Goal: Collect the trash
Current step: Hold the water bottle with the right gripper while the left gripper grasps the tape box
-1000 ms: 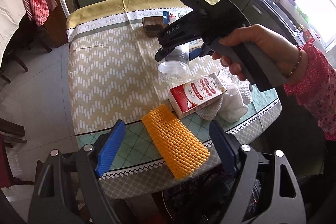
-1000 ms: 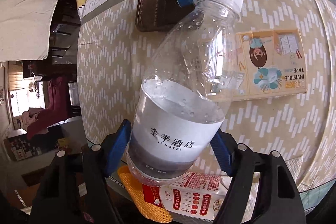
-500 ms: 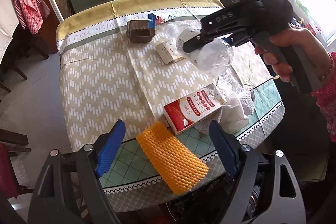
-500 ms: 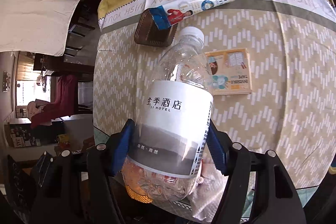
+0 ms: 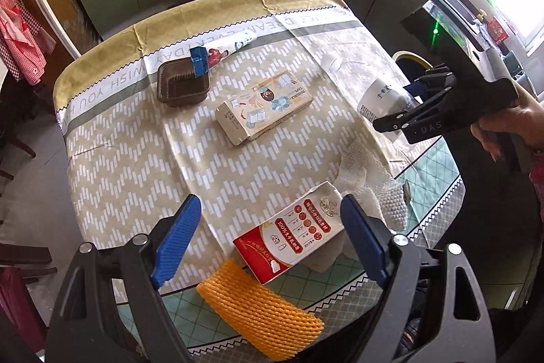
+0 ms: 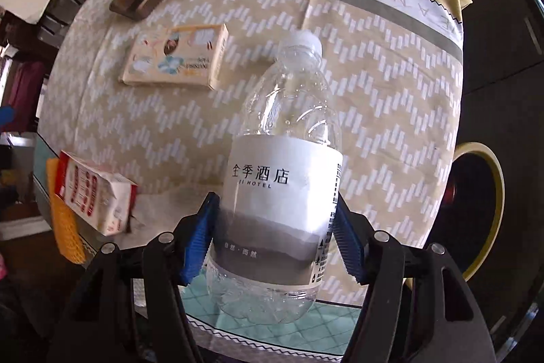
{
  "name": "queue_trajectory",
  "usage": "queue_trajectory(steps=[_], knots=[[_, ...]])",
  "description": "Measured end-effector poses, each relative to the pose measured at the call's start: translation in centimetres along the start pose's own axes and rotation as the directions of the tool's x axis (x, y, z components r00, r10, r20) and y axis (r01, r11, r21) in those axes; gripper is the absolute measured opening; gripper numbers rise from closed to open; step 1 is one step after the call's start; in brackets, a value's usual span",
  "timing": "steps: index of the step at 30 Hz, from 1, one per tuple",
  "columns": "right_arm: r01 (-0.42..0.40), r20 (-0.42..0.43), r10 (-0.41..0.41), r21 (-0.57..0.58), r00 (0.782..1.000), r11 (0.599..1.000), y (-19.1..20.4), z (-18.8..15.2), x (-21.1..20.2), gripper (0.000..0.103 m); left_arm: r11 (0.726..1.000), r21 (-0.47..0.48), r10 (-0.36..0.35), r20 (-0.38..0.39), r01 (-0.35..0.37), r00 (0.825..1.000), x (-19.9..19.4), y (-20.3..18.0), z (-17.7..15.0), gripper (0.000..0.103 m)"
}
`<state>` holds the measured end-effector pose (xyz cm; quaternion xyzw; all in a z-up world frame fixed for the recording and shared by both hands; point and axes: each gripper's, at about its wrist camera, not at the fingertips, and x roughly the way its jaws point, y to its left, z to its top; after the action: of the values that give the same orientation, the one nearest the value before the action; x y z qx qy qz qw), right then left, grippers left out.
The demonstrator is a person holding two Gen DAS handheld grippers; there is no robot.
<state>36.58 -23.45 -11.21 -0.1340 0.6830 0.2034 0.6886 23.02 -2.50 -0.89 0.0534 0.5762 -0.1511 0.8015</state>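
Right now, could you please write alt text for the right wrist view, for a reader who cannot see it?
The right hand-held gripper holds a clear plastic bottle with a white cap and white label above a table covered by a beige patterned tablecloth. On the cloth lie a tape box, a red-and-white carton and a brown tray.

**Right gripper clamped, left gripper wide**

The right gripper (image 6: 275, 237) points almost straight down, its blue pads (image 6: 199, 240) pressing both sides of a clear bottle (image 6: 282, 165). A hand (image 5: 503, 128) grips its handle. The left gripper (image 5: 268, 240) tilts steeply downward, jaws spreading, nothing between them.
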Motion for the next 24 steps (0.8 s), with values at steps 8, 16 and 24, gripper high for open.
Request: queue_trajectory(steps=[8, 16, 24], knots=[[0.007, -0.07, -0.009, -0.02, 0.998, 1.0, -1.5, 1.0, 2.0, 0.065, 0.991, 0.129, 0.019, 0.006, -0.019, 1.0, 0.9, -1.4, 2.2, 0.085], [0.031, -0.106, -0.037, -0.055, 0.994, 0.998, -3.0, -0.5, 2.5, 0.064, 0.95, 0.3, 0.071, 0.047, -0.081, 0.996, 5.5, -0.7, 7.1, 0.087], [-0.013, -0.109, 0.008, -0.041, 0.994, 0.999, -4.3, -3.3, 2.3, 0.064, 0.967, 0.214, -0.13, -0.042, 0.136, 0.991, 10.9, 1.6, 10.7, 0.087]])
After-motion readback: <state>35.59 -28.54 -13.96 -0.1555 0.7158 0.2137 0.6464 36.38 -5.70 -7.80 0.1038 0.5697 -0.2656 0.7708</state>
